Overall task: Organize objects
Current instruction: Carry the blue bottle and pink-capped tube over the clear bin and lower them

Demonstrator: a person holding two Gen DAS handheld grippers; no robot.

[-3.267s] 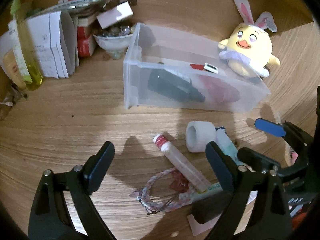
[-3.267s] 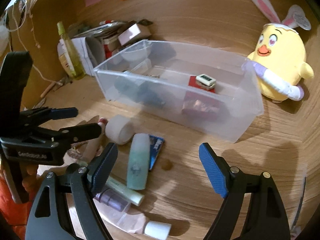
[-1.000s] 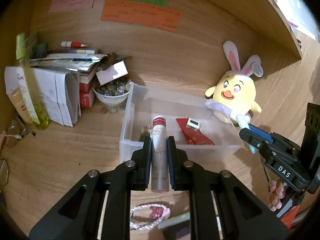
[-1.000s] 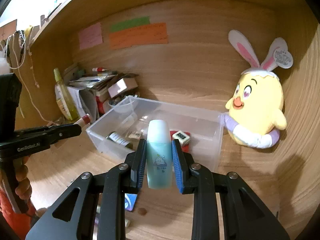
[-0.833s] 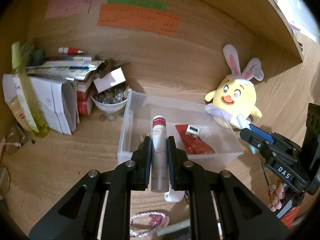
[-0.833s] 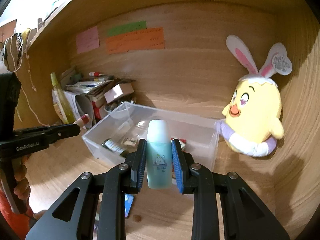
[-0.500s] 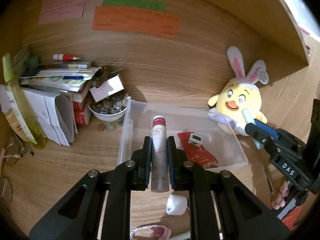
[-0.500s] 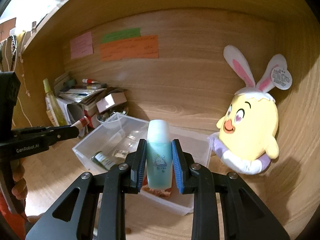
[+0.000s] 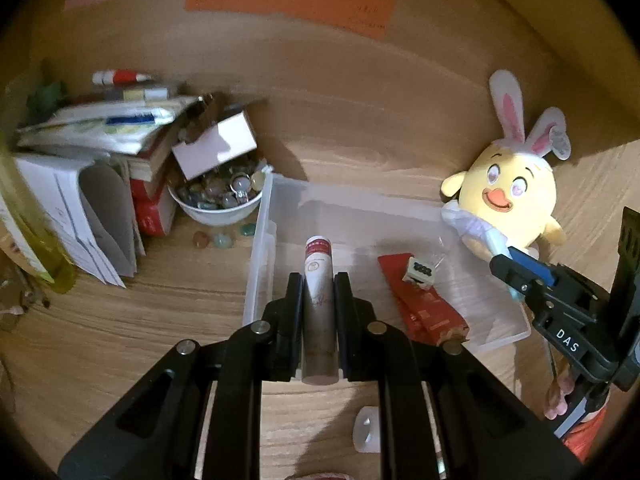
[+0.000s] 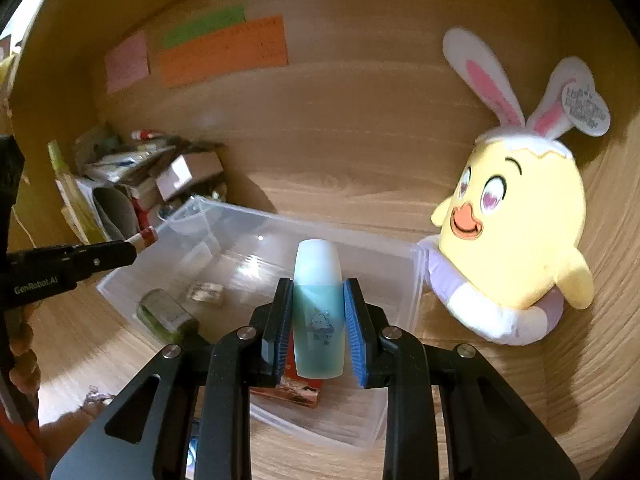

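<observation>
My left gripper (image 9: 318, 280) is shut on a slim red-capped tube (image 9: 318, 280), held over the near left part of a clear plastic bin (image 9: 260, 248). My right gripper (image 10: 318, 288) is shut on a pale teal bottle (image 10: 318, 304) with a white cap, above the same clear plastic bin (image 10: 416, 280) toward its right end. Inside the bin lie a red packet (image 9: 424, 304), a small white die-like cube (image 9: 418, 270) and a dark green bottle (image 10: 166, 314). In the right wrist view the left gripper (image 10: 136, 246) comes in from the left with the tube's red cap showing.
A yellow bunny-eared plush (image 10: 516, 232) sits against the bin's right end. A bowl of stones (image 9: 218, 200), stacked papers and boxes (image 9: 100, 152) and a yellow-green bottle (image 9: 36, 240) crowd the left. A white tape roll (image 9: 366, 430) lies in front of the bin. Wooden walls enclose the desk.
Both grippers have moved forward and slightly down with their items, so the bin and the plush now look nearer. Neither grip has changed.
</observation>
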